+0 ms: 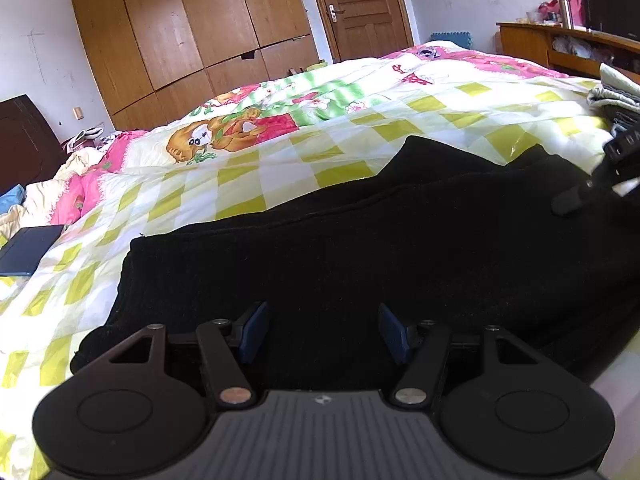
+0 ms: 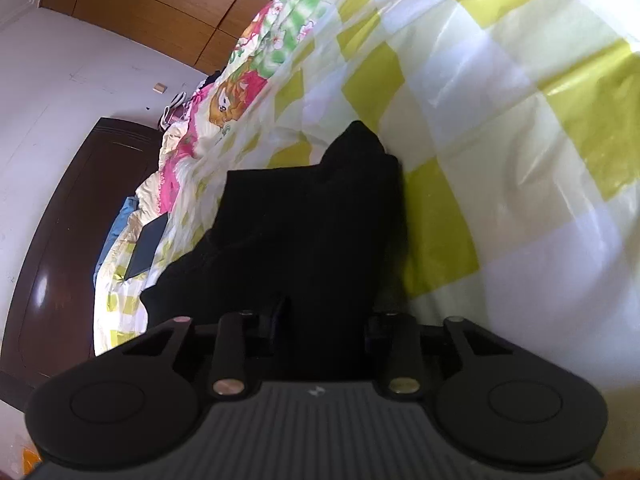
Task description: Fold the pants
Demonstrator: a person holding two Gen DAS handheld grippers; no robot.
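Note:
Black pants lie flat across a checked yellow-and-white quilt, folded lengthwise, one end near the left. My left gripper is open just above the near edge of the pants, its blue pads apart with dark cloth between and beyond them. My right gripper shows in its own view with jaws apart over the pants; the cloth runs into the gap, and contact is hidden. Its dark fingers also show at the right edge of the left wrist view, resting at the pants' far end.
A dark blue flat book or tablet lies on the quilt at the left. Folded grey clothes sit at the right. A wooden wardrobe, a door and a desk stand behind. A dark headboard is left.

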